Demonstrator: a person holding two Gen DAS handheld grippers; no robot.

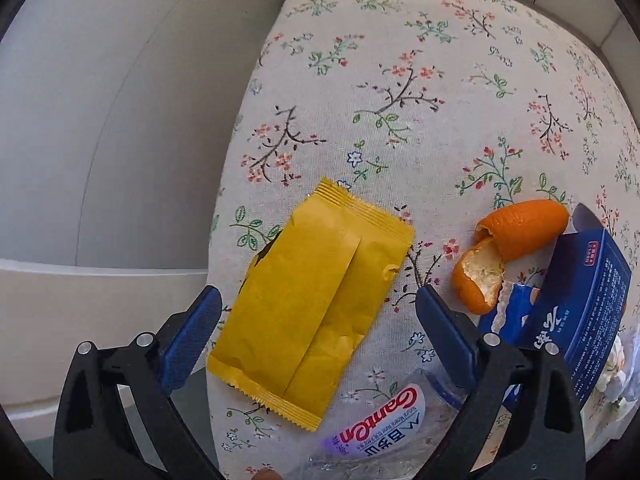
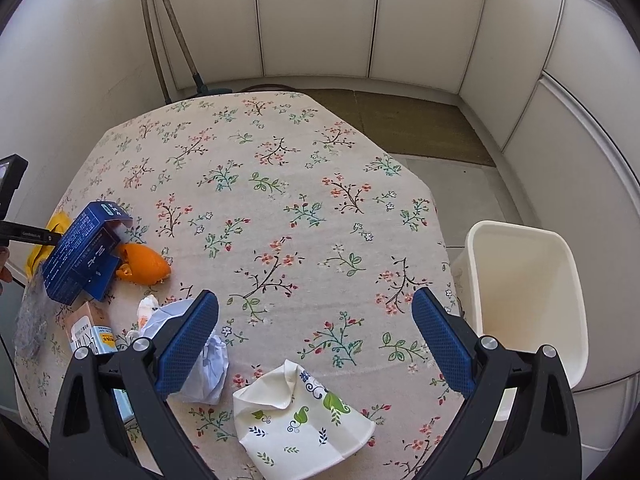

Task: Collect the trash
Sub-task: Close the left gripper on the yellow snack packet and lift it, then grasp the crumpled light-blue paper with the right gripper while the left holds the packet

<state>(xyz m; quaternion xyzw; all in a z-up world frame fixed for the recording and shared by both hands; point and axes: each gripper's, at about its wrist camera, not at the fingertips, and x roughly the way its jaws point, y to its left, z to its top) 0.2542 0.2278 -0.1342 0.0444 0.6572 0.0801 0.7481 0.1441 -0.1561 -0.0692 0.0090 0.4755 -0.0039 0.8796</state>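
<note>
Left wrist view: left gripper [image 1: 318,306] jaws spread wide, nothing gripped. Yellow wrapper [image 1: 316,304] lies flat on the floral tablecloth [image 1: 400,80] at frame centre, between and just beyond the blue pads; no pad touches it. Its left edge sits near the table edge. Lower centre: clear plastic wrapper with red lettering [image 1: 376,428], just beside the yellow wrapper's lower corner. Right of centre: orange peel [image 1: 516,240], curled, pith showing. Far right: blue carton [image 1: 592,304], torn open, touching the peel's right side.

Right wrist view: right gripper [image 2: 316,344] jaws also wide open, empty. Far left: part of a black device [image 2: 10,188] at frame edge. Left: the blue carton tilted, resting over the peel; yellow wrapper mostly hidden behind it. Lower left: small brown-and-blue drink carton [image 2: 90,332], then crumpled white paper [image 2: 204,360] partly covered by the left pad. Lower centre: crushed paper cup with leaf print [image 2: 300,416] between the pads, untouched. Right: white bin [image 2: 528,292] beside the table edge, standing on the floor; visible interior shows no contents.
</note>
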